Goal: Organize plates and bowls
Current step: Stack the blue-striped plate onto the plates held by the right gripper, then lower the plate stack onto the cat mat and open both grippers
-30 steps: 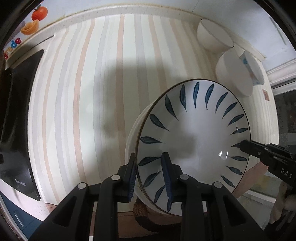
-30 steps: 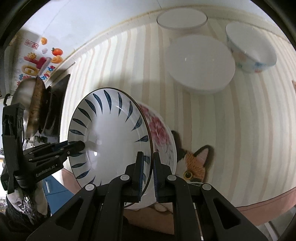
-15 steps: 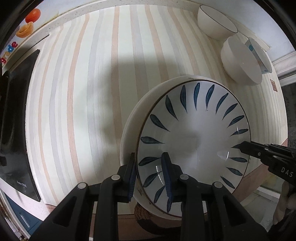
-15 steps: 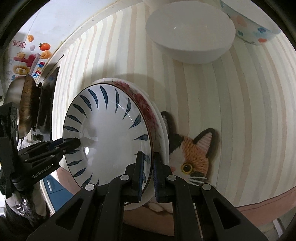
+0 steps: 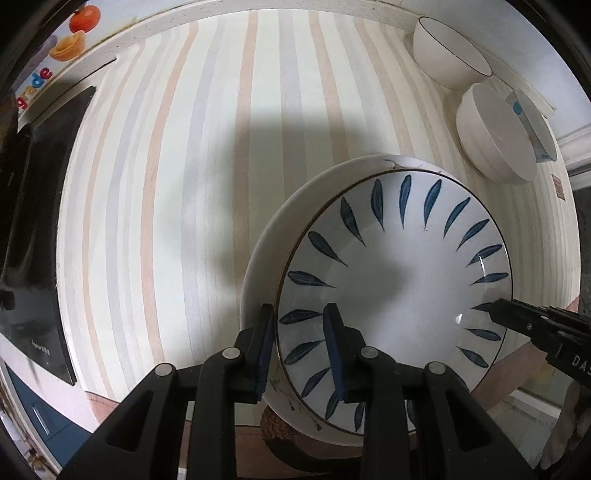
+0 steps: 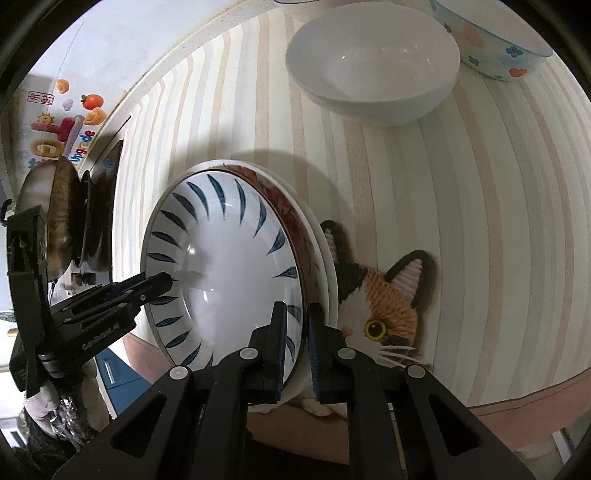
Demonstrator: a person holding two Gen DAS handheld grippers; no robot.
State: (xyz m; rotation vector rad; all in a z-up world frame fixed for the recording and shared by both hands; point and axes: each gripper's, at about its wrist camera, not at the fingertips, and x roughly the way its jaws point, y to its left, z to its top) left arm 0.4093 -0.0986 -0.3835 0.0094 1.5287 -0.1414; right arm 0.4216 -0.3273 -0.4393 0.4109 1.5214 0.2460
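A white plate with blue leaf marks (image 5: 399, 280) sits nested on a flower-patterned plate (image 5: 269, 240), low over the striped table. My left gripper (image 5: 301, 343) is shut on the blue-leaf plate's near rim. My right gripper (image 6: 295, 339) is shut on the same plate's (image 6: 221, 266) opposite rim, with the flower plate (image 6: 291, 206) right beneath it. Each gripper's black fingers show at the far rim in the other's view. A white bowl (image 6: 373, 66), a flowered bowl (image 6: 495, 40) and a blue-rimmed bowl (image 5: 447, 51) stand further back.
A knitted cat coaster (image 6: 384, 295) lies beside the plates near the table's front edge. A black stove top (image 5: 33, 236) borders the table at left, with a pan (image 6: 55, 218) on it. The wall with fruit stickers (image 5: 74, 33) is behind.
Both grippers have lowered the blue-leaf plate from tilted above the flower plate down onto it. The bowls have shifted towards the frame edges.
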